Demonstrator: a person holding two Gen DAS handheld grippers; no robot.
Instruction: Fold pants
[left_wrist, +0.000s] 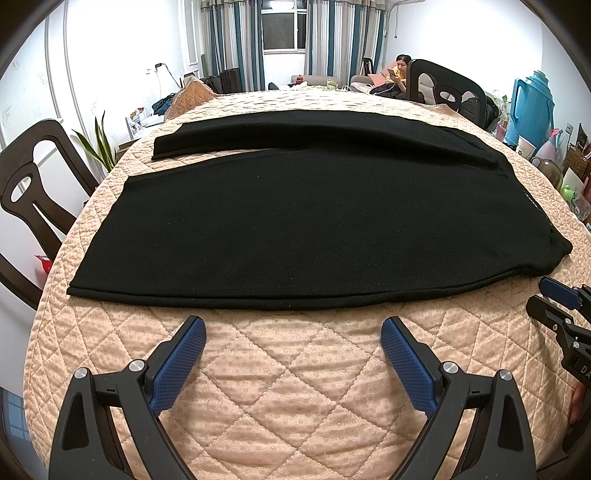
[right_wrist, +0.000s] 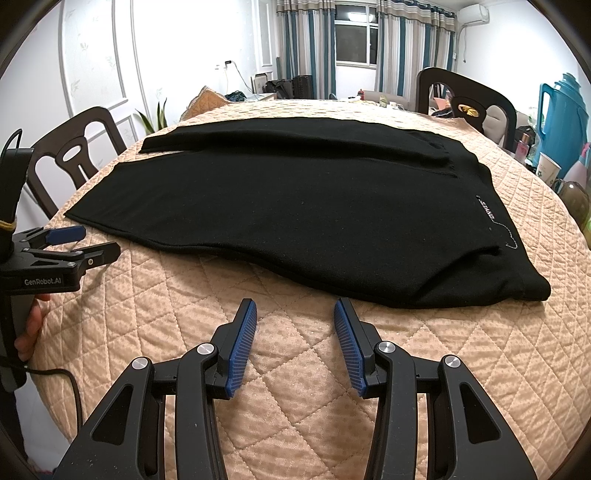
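Both blue-padded grippers, left gripper (left_wrist: 293, 332) and right gripper (right_wrist: 295, 314), stand wide and empty, black knit pants (left_wrist: 288, 221) flat just beyond the fingertips; pinching the quilted peach table cover (left_wrist: 295, 387) would likely drag it.

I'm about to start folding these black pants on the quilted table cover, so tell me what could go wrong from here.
1. The pants lie on a loose quilted cover; pinching the near hem with the open left gripper or right gripper could also catch the quilt.
2. The far leg is spread apart from the near one, so a fold may end up uneven.
3. The cup and blue thermos stand near the waistband; swinging fabric might hit them.
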